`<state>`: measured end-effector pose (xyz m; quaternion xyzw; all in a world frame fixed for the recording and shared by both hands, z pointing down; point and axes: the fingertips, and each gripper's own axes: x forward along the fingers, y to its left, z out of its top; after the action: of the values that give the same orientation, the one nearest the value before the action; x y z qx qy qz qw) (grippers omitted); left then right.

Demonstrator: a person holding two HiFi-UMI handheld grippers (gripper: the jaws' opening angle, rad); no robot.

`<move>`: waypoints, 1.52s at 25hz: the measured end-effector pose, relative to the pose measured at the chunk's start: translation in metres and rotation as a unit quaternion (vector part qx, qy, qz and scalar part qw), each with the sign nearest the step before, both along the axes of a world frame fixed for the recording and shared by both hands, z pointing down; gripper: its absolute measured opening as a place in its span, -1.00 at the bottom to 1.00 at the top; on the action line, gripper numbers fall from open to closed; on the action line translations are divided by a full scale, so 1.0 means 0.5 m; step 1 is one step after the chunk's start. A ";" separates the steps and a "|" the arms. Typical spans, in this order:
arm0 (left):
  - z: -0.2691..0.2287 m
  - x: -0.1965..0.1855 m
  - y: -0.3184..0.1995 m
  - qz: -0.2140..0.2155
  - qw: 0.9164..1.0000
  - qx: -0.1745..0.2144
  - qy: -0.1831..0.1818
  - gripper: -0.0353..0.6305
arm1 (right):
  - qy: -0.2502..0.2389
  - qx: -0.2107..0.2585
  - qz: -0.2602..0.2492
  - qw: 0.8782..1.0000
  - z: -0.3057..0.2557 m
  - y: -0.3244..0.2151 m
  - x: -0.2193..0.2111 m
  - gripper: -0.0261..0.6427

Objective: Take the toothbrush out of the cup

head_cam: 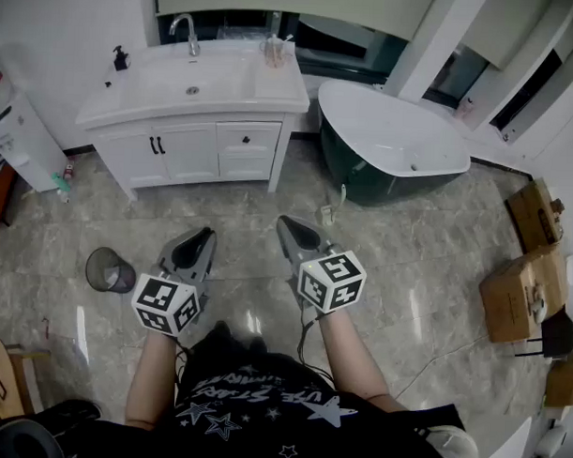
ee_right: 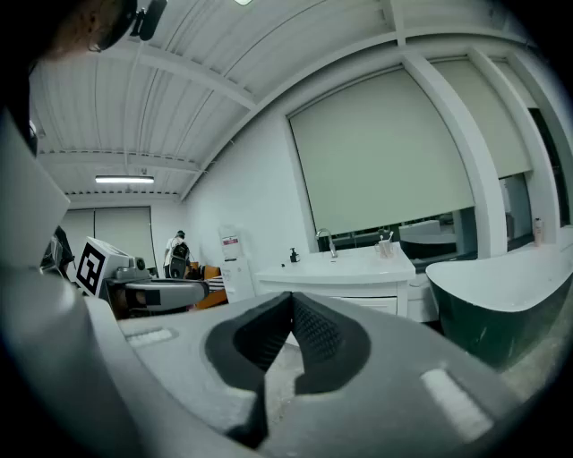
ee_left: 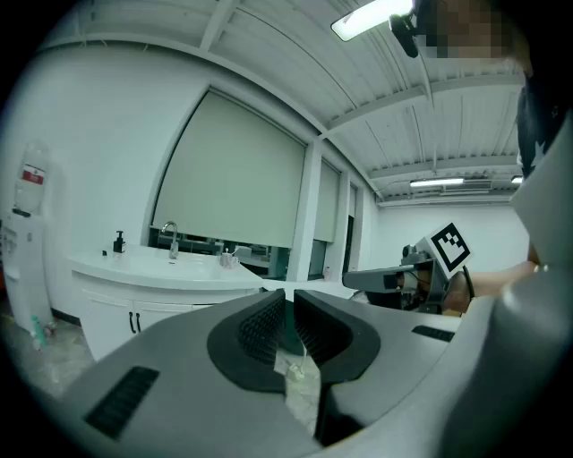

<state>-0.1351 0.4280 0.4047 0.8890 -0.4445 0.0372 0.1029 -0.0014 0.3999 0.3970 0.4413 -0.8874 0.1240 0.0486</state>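
Observation:
The clear cup (head_cam: 273,50) with the toothbrush in it stands on the back right corner of the white vanity top (head_cam: 226,85), beside the basin. It shows small and far off in the left gripper view (ee_left: 229,259) and in the right gripper view (ee_right: 385,248). My left gripper (head_cam: 204,235) and right gripper (head_cam: 285,221) hang side by side over the marble floor, well short of the vanity. Both point roughly level towards it. Each has its jaws closed tip to tip with nothing between them (ee_left: 288,295) (ee_right: 292,300).
A faucet (head_cam: 185,32) and a soap dispenser (head_cam: 120,58) stand on the vanity. A dark green bathtub (head_cam: 393,133) sits to its right. A mesh bin (head_cam: 109,269) stands on the floor at left, cardboard boxes (head_cam: 524,288) at right, a white dispenser (head_cam: 18,129) at far left.

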 end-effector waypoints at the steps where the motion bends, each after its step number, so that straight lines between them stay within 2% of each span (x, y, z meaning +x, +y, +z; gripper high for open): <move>1: 0.000 -0.001 0.001 -0.007 1.000 -0.003 -0.001 -0.78 | -0.001 -0.001 -0.001 1.000 0.000 0.003 0.000 -0.92; 7: -0.006 -0.003 0.012 -0.022 1.000 -0.009 -0.004 -0.78 | -0.001 -0.005 -0.011 1.000 0.011 0.021 0.000 -0.92; 17: 0.021 0.028 0.049 -0.019 0.999 -0.027 -0.012 -0.78 | -0.006 -0.020 -0.021 1.000 0.040 0.042 0.005 -0.92; 23: 0.029 0.044 0.057 -0.028 0.999 -0.033 -0.021 -0.78 | -0.038 -0.014 -0.014 0.999 0.039 0.054 0.032 -0.92; 28: 0.030 0.062 0.067 -0.028 0.999 -0.031 -0.017 -0.78 | -0.047 -0.014 -0.010 0.999 0.046 0.062 0.058 -0.92; 38: 0.051 0.049 -0.006 -0.020 0.999 -0.034 -0.008 -0.78 | -0.025 -0.016 -0.009 1.000 0.063 -0.001 0.053 -0.92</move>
<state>-0.1107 0.4250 0.4301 0.8755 -0.4617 0.0577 0.1307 0.0253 0.3996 0.4285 0.4291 -0.8903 0.1482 0.0349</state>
